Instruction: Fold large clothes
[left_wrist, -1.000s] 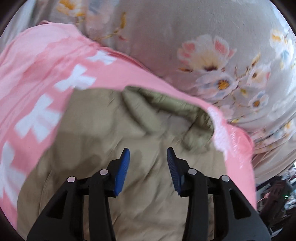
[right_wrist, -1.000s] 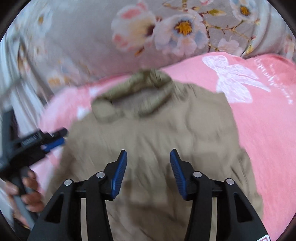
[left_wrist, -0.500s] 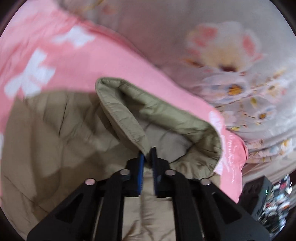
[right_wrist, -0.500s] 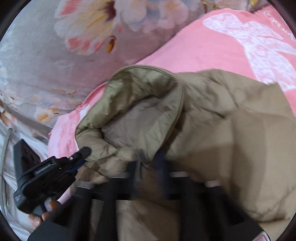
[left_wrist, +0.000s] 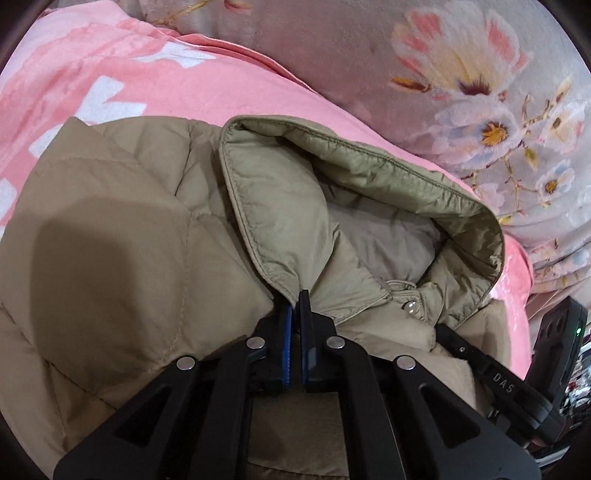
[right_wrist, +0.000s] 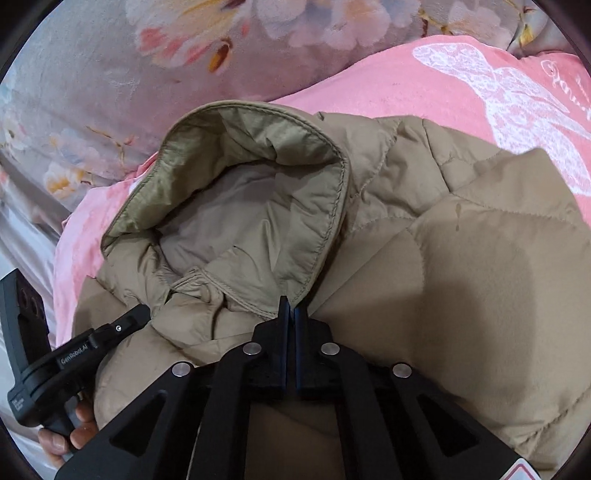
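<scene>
Khaki quilted hooded jacket (left_wrist: 122, 236), spread on pink blanket (left_wrist: 155, 92) | hood (left_wrist: 354, 206) gaping upward | left gripper (left_wrist: 295, 306) clamped on one hood corner | right gripper (right_wrist: 291, 314) clamped on the other | floral grey bedding (left_wrist: 424, 55) beyond

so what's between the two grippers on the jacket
The open hood and snap collar, between left gripper and right gripper, clear in both wrist views.
</scene>
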